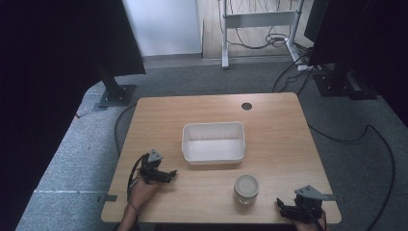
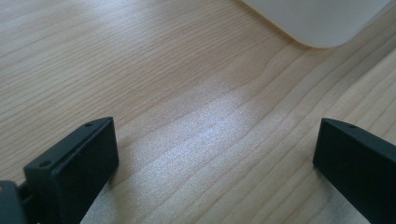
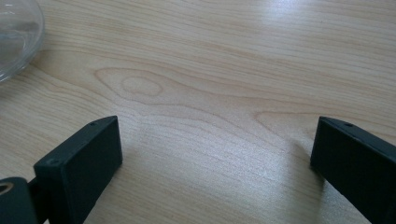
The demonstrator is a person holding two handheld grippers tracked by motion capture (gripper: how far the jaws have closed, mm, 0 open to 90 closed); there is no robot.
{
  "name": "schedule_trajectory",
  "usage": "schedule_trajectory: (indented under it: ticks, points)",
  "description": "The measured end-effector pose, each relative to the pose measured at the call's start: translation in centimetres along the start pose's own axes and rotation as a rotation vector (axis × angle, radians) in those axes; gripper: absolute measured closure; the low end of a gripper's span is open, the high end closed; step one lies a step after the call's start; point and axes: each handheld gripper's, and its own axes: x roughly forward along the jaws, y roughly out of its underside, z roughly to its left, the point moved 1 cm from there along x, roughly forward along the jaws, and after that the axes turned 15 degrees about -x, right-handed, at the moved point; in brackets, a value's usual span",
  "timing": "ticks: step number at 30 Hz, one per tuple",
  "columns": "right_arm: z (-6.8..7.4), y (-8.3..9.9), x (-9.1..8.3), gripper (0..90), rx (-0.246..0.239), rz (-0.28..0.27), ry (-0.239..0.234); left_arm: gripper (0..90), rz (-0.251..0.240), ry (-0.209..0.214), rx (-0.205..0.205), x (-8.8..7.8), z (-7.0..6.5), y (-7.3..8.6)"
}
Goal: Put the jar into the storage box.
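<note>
A white rectangular tub [image 1: 213,143] stands near the middle of the wooden table [image 1: 279,125]. In front of it, toward the right, stands a clear glass jar [image 1: 246,188] with a pale lid. My left gripper [image 1: 168,174] rests low on the table to the left of the tub, open, with bare wood between its jaws [image 2: 215,158]; a corner of the tub [image 2: 322,21] shows ahead. My right gripper [image 1: 285,210] sits at the front right edge, open, nothing between its jaws [image 3: 215,158]. The jar's glass base [image 3: 16,35] lies off to its upper left.
A round cable hole [image 1: 247,106] marks the table's far edge. Beyond the table are grey carpet, cables, a white desk frame [image 1: 257,21] and dark stands [image 1: 115,91] at both sides. Bare wood spreads around the tub and jar.
</note>
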Motion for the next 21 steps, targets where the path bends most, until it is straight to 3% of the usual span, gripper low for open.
schedule_trajectory:
  ticks: [12, 21]
  points:
    - [0.1, -0.1, -0.8, 0.8, 0.012, -0.015, 0.000, 0.0, -0.001, 0.000, -0.001, 0.0, 0.0, 0.0]
    - [0.6, -0.8, -1.1, 0.2, -0.015, -0.029, -0.011, 0.0, -0.001, 0.000, 0.000, 0.0, 0.0, 0.0]
